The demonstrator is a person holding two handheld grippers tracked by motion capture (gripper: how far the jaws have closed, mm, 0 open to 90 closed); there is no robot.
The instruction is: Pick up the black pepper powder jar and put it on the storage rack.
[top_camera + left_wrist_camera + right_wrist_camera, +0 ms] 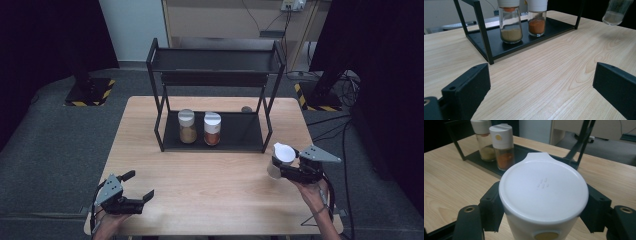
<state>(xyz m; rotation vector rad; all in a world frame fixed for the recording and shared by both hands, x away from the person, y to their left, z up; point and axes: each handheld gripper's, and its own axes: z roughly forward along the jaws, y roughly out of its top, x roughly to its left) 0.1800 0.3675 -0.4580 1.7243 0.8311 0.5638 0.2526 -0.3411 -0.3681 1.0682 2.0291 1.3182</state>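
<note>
I am holding a spice jar (543, 195) in the right gripper (295, 167), its jaws clenched on the jar's upper body just below the white lid, one jaw on either side. The jar is hanging above the desk (210, 200), just off the right front corner of the black rack (215, 95), with its glass base clear of the wood in the left gripper view. I am judging it light but fragile: the glass is stiff and smooth, so it could slip if I loosen the squeeze, and the flip lid is no place to grip. Taking it on the glass just under the lid seems right. The left gripper (131, 192) is resting low at the desk's near edge, well to the front left of the rack, its jaws released and spread wide on nothing. On the rack's lower shelf a tan-filled jar (187, 126) and an orange-filled jar (212, 129) are standing side by side, with free shelf to their right
</note>
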